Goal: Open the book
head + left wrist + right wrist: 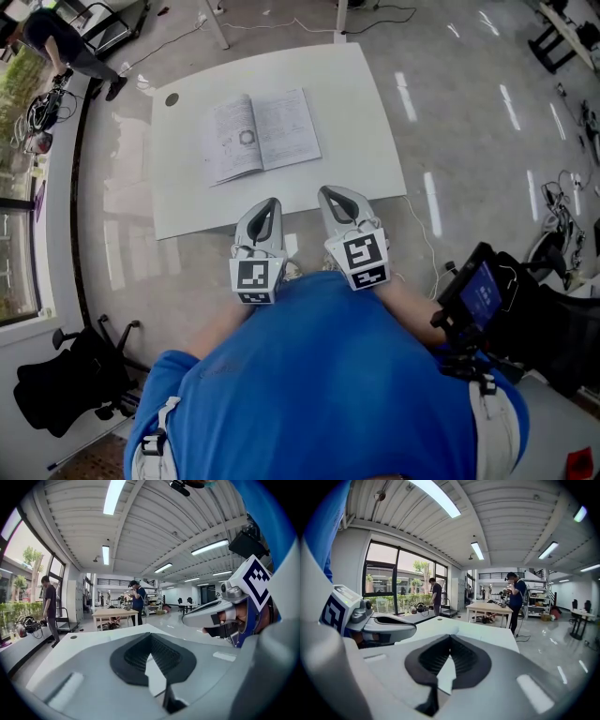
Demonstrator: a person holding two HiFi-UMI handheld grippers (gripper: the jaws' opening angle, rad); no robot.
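- While the book (261,136) lies open and flat, pages up, on the white counter (366,141), both tongs are held on the near side of it, by the counter's near edge.
- Left tongs (268,206): jaws together at the tips, nothing between them. Apart from the book, tips pointing toward it.
- Right tongs (330,196): jaws likewise together, empty. Just beside the left tongs, below the book's right-hand page in the head view.
- Round dark grommet (172,98) in the counter top, left of the book, near its far-left corner.
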